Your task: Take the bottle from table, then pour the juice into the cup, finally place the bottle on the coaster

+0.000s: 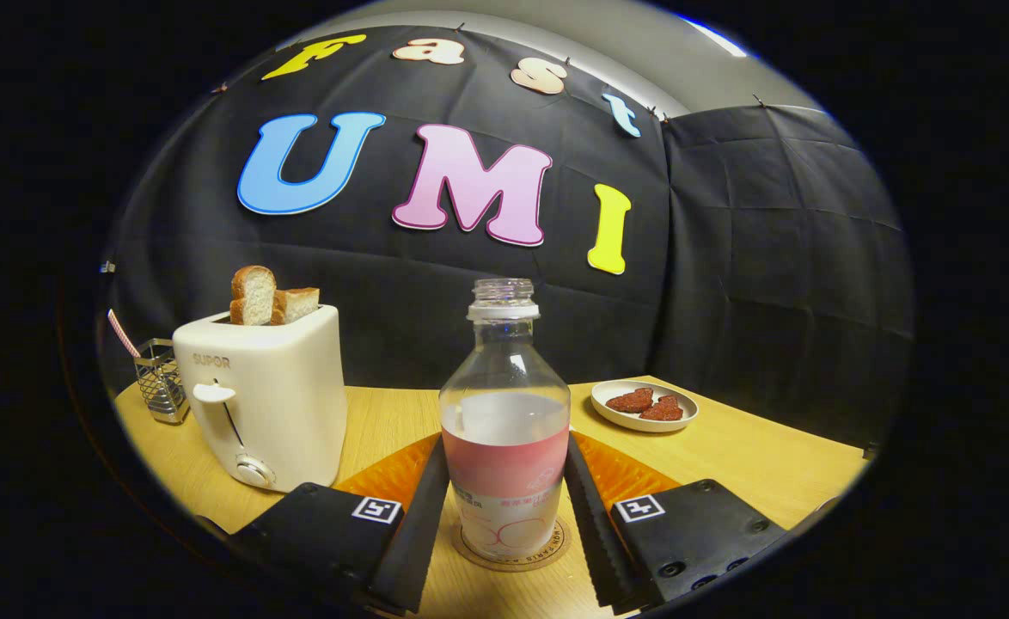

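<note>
Bottle: a clear plastic bottle [504, 430] with no cap stands upright between the two fingers, its base on a round coaster [513, 550]; a pale liquid fills it to about the top of its pink label.
Gripper: the gripper [504, 507] brackets the bottle, a finger [423, 516] close along each side at label height; whether both pads press on it or stand a hair off I cannot tell.
Coaster: lies flat on the wooden surface [754, 464], just ahead of the gripper body and under the bottle.
Mat: an orange mat [633, 473] shows behind the bottle on both sides of it.
Toaster: a cream toaster [264, 404] stands beyond the left finger, two slices of bread [268, 297] poking from its slots.
Wire holder: a small metal mesh holder [161, 378] sits just beyond the toaster, a striped straw leaning out of it.
Plate: a small white plate [646, 406] with two reddish-brown pieces rests beyond the right finger, well apart from the bottle.
</note>
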`<action>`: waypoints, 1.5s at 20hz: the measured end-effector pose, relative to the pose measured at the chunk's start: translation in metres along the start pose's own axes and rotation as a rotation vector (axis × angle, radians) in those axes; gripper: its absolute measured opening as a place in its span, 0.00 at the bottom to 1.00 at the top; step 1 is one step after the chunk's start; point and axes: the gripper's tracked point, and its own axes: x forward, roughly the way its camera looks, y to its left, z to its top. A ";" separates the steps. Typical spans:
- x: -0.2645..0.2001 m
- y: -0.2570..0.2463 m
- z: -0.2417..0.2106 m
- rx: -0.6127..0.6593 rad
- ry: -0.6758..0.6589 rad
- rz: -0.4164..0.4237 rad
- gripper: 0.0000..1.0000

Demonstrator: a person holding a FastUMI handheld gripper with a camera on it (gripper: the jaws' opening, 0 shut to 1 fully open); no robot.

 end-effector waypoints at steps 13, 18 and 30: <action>0.010 -0.007 -0.009 0.066 0.027 -0.028 0.77; 0.010 -0.015 -0.010 0.116 0.046 -0.040 0.80; -0.033 -0.024 -0.003 0.109 0.068 -0.004 0.98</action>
